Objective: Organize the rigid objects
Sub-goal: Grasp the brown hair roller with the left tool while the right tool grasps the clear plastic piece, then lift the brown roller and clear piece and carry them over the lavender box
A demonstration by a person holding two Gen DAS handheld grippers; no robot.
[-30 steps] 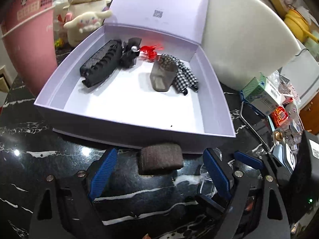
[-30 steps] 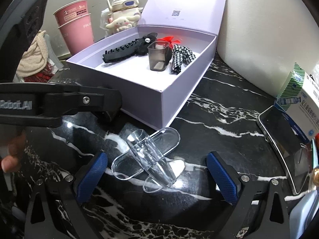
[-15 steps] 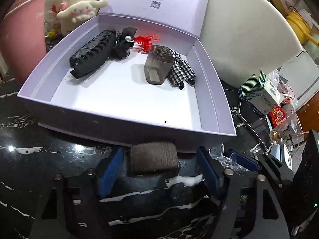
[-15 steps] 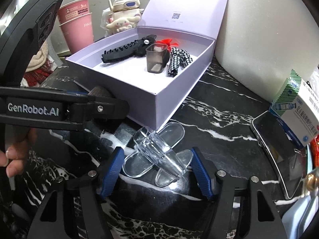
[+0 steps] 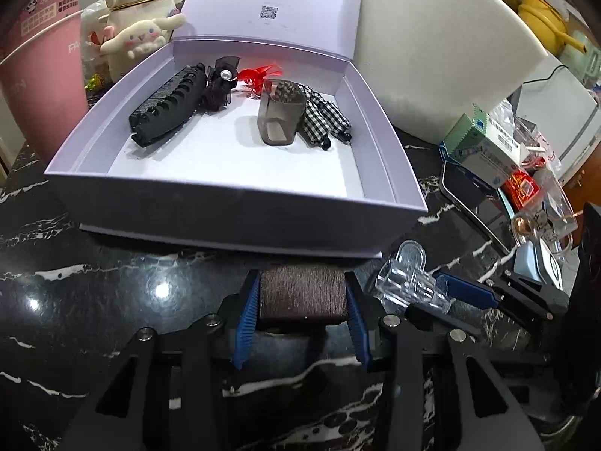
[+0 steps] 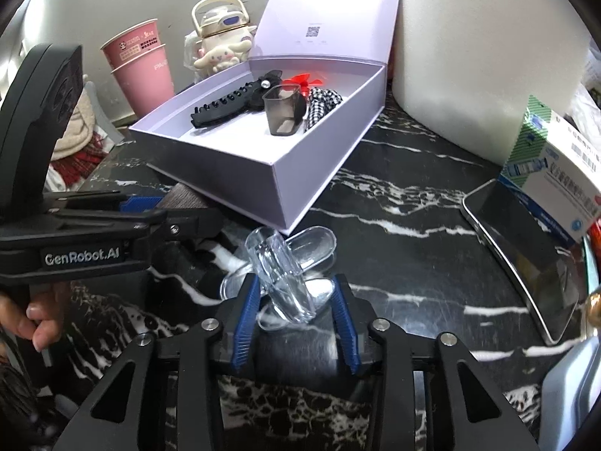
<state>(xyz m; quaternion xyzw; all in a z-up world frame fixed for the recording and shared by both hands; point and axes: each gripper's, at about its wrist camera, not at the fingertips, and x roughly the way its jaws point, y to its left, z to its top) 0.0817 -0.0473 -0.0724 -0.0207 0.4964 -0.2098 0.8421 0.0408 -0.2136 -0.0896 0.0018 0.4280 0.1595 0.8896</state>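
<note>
Left gripper (image 5: 302, 306) pinches brown block (image 5: 302, 297) in front of lilac box (image 5: 240, 203). Right gripper (image 6: 296, 310) pinches clear clip (image 6: 285, 274) on marble table (image 6: 394, 248).

between left gripper (image 5: 302, 319) jaws: felt block (image 5: 302, 298), on counter (image 5: 112, 282) | just ahead: open box (image 5: 233, 210) | in box, far left: long clip (image 5: 169, 106); far right: small cup (image 5: 280, 118) | between right gripper (image 6: 296, 319) jaws: clear clip (image 6: 283, 274) | right of them: phone (image 6: 526, 259)
</note>
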